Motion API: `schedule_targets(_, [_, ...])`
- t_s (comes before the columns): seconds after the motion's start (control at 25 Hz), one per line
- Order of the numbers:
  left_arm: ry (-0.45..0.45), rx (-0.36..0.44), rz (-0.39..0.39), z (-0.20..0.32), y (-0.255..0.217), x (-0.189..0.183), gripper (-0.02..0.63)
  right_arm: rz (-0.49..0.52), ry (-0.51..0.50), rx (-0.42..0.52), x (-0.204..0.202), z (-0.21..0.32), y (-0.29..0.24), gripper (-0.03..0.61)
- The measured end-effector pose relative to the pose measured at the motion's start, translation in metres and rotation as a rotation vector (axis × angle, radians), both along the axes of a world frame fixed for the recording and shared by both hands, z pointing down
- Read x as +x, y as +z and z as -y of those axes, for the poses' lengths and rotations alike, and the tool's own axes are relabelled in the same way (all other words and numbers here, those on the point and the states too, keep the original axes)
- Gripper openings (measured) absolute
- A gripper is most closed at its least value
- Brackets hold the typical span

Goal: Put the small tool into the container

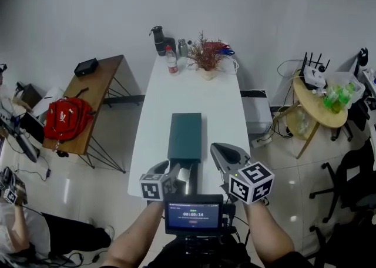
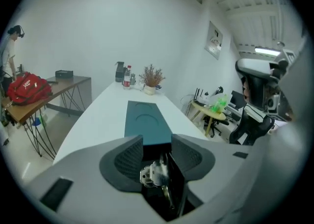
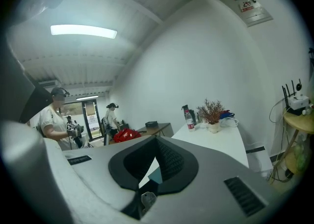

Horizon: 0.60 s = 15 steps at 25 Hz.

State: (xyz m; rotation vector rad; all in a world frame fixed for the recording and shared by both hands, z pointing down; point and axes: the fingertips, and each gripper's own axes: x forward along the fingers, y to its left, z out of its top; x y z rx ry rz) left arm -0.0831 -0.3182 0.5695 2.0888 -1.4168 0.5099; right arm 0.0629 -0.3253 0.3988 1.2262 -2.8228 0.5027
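Observation:
A dark green oblong container (image 1: 185,134) lies closed along the middle of the white table (image 1: 220,102). At its near end my left gripper (image 1: 183,170) holds a small silvery metal tool (image 1: 184,174). In the left gripper view the tool (image 2: 153,175) and a dark flat piece beside it fill the gap between the pads, and the container (image 2: 144,120) lies just beyond the gripper (image 2: 157,144). My right gripper (image 1: 218,148) hovers by the container's near right corner, tips together and empty. In its own view the right gripper (image 3: 156,142) shows only a sliver of the container (image 3: 155,175).
A dried plant in a pot (image 1: 205,58), a water bottle (image 1: 171,61) and a dark flask stand at the table's far end. A wooden side table with a red backpack (image 1: 67,117) is at the left, and a round table (image 1: 320,105) at the right. People (image 3: 56,120) stand in the background.

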Motion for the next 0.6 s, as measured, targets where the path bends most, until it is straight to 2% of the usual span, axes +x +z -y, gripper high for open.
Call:
schedule_targets(0.04, [0.008, 0.025, -0.018, -0.003, -0.012, 0.001, 0.214, 0.000, 0.003, 0.008, 0.000, -0.003, -0.006, 0.002])
schedule_targets(0.08, [0.019, 0.051, -0.035, -0.006, -0.024, 0.002, 0.175, 0.000, 0.006, 0.017, 0.000, -0.006, -0.012, 0.003])
schedule_targets(0.16, [0.063, 0.112, -0.065, -0.012, -0.050, 0.006, 0.155, -0.001, 0.008, 0.037, -0.001, -0.013, -0.023, 0.003])
schedule_targets(0.24, [0.102, 0.183, -0.087, -0.021, -0.076, 0.008, 0.098, -0.007, 0.006, 0.053, -0.005, -0.022, -0.030, 0.002])
schedule_targets(0.32, [0.100, 0.242, -0.104, -0.028, -0.097, 0.004, 0.094, -0.016, 0.007, 0.065, -0.005, -0.032, -0.035, 0.002])
schedule_targets(0.48, [0.105, 0.331, -0.091, -0.041, -0.134, -0.009, 0.066, -0.021, 0.028, 0.086, -0.002, -0.045, -0.046, 0.003])
schedule_targets(0.6, [0.104, 0.366, -0.147, -0.054, -0.155, -0.013, 0.032, -0.019, 0.047, 0.102, 0.003, -0.051, -0.055, 0.002])
